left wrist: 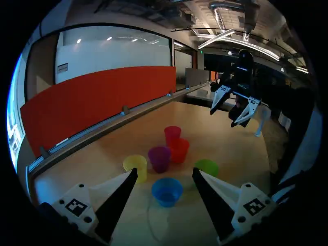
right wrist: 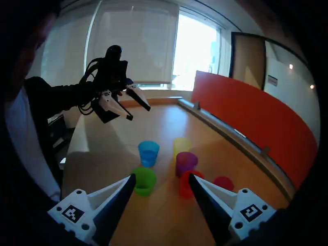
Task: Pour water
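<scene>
Several small plastic cups stand in a cluster on a wooden table (left wrist: 229, 143): blue (left wrist: 167, 192), yellow (left wrist: 135, 166), purple (left wrist: 159, 158), red (left wrist: 179, 149), crimson (left wrist: 172, 133) and green (left wrist: 206, 167). My left gripper (left wrist: 164, 171) hovers open above the blue cup's side of the cluster, holding nothing. In the right gripper view, the right gripper (right wrist: 162, 176) is open and empty above the green cup (right wrist: 143, 180) and red cup (right wrist: 186, 184). Each gripper faces the other across the cups: the right one (left wrist: 222, 119) and the left one (right wrist: 140, 114) are both held high. I cannot tell what the cups hold.
An orange-red divider panel (left wrist: 98, 96) with a metal rail (left wrist: 106, 125) runs along one long edge of the table. A person's dark sleeve (right wrist: 57, 96) reaches in behind the left gripper. Bare tabletop (right wrist: 102, 139) lies around the cups.
</scene>
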